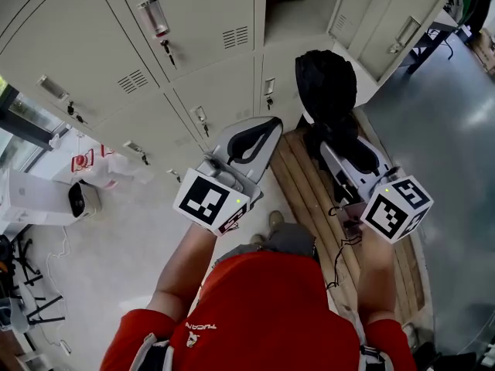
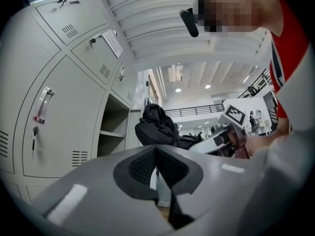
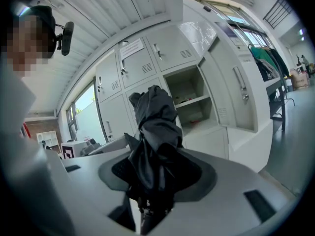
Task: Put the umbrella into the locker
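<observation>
A folded black umbrella (image 1: 329, 91) sticks out of my right gripper (image 1: 346, 151), whose jaws are shut on its lower part. In the right gripper view the umbrella (image 3: 153, 132) rises from between the pads of the right gripper (image 3: 150, 181) and points toward the open locker (image 3: 192, 100), which has a shelf inside. The open locker (image 1: 298, 6) is at the top of the head view, its door (image 1: 387, 22) swung out to the right. My left gripper (image 1: 251, 135) is beside the right one, holding nothing. In its own view the left gripper (image 2: 156, 168) has its pads together, with the umbrella (image 2: 157, 127) beyond.
Rows of closed grey locker doors (image 1: 155, 45) with handles fill the left side. A wooden slatted bench (image 1: 309, 199) runs below the lockers under my hands. A white machine (image 1: 31, 195) and a red-and-white object (image 1: 93, 165) stand on the floor at the left.
</observation>
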